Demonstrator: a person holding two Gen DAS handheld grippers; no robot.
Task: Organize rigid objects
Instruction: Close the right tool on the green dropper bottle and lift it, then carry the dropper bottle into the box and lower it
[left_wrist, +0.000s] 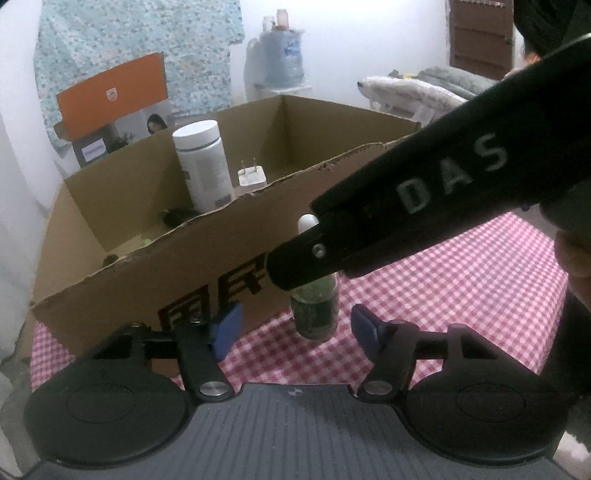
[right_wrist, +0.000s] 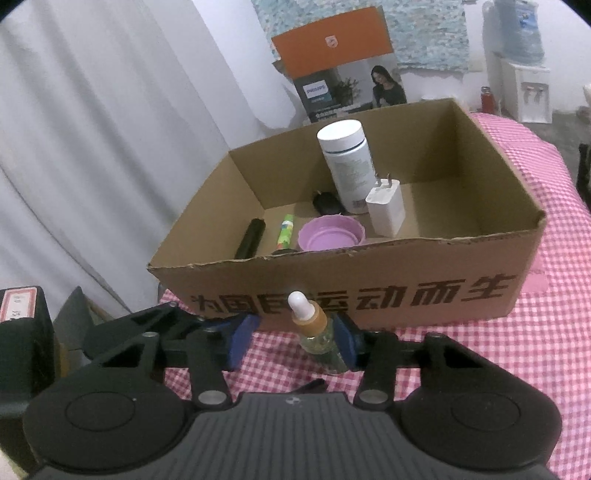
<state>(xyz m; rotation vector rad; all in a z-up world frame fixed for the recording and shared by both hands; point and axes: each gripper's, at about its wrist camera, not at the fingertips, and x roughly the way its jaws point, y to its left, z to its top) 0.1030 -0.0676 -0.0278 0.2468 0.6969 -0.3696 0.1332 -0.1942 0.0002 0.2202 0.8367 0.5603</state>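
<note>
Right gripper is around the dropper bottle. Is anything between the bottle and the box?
Only the box's own front wall. The dropper bottle stands on the cloth just outside it, between the right gripper's open fingers, so it must go up over the torn rim. Inside, the space right of the charger looks free.

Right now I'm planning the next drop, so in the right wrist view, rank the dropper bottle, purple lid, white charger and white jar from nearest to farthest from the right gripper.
1. Dropper bottle: between the right gripper fingers, outside the cardboard box.
2. Purple lid: inside, just behind the front wall.
3. White charger: right of the lid, slightly deeper.
4. White jar: upright, behind the charger.
</note>
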